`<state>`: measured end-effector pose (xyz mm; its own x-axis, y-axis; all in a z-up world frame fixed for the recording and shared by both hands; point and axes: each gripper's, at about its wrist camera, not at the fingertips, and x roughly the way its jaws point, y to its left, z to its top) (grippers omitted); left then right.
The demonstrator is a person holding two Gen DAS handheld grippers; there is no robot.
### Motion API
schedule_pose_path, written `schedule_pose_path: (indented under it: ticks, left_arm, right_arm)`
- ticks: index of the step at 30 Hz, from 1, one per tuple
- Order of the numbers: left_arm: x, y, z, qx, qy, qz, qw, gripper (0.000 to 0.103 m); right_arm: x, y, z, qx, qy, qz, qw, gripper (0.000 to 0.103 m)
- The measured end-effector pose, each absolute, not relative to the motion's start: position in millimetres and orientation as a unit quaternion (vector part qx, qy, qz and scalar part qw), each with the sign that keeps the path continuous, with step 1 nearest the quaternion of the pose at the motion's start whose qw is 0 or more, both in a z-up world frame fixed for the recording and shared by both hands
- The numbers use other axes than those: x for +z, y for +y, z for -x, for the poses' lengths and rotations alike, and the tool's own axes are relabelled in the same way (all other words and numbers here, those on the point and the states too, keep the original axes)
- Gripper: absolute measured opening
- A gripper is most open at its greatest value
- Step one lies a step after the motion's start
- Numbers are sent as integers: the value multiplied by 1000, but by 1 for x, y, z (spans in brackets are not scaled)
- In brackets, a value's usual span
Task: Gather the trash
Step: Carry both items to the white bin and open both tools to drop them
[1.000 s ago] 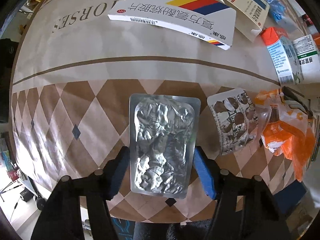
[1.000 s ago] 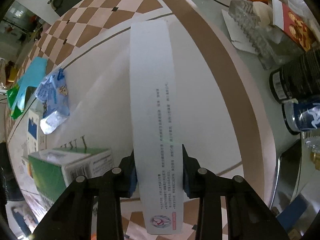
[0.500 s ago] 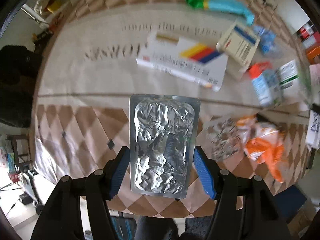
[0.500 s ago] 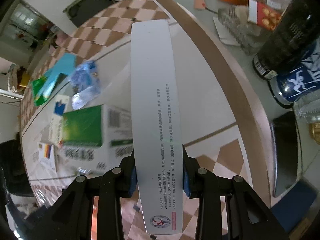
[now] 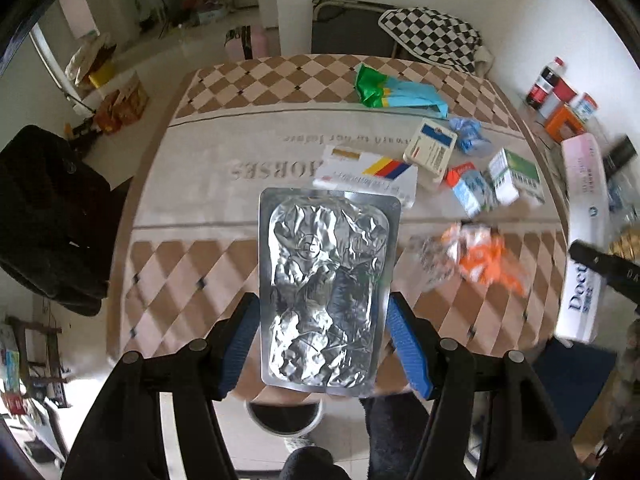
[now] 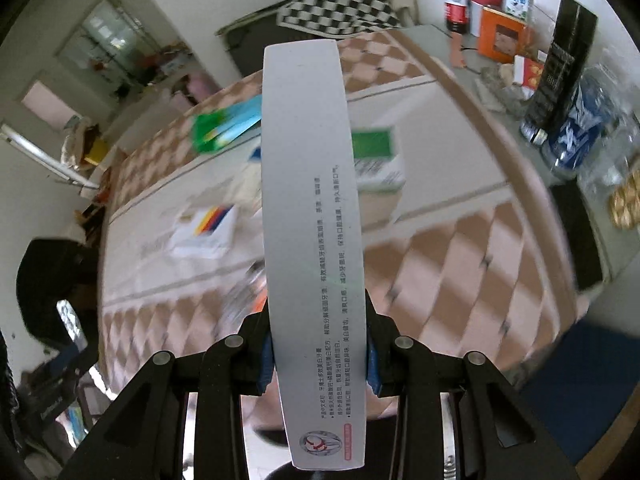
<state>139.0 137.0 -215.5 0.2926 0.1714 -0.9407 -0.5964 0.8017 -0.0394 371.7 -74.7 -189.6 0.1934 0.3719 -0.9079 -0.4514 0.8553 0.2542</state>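
Both grippers loaded: left gripper [image 5: 324,344] clamps foil blister sheet [image 5: 326,288], right gripper [image 6: 318,354] clamps long white carton [image 6: 312,240], both clear above the surface [image 5: 192,264]; several boxes and wrappers remain uncollected.

We see bare tablecloth [image 5: 192,184] on the left; boxes [image 5: 430,148] and wrappers [image 5: 480,256] crowd the right side.

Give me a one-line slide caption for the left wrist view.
Left gripper holds a silver foil blister pack above the checkered table strewn with boxes and wrappers.
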Motion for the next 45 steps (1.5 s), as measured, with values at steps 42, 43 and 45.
schedule_pose_path:
  ticks: [42, 43, 45]
  left_arm:
    - [-724, 123, 81, 195, 698, 404, 559, 96]
    - [-717, 125, 86, 213, 696, 389, 564, 96]
    - [-703, 131, 100, 246, 690, 362, 577, 96]
  right_arm:
    - [-781, -34, -15, 254, 836, 154, 462, 87]
    - [-780, -33, -17, 257, 831, 156, 469, 94]
    - [-768, -30, -16, 257, 808, 180, 499, 101]
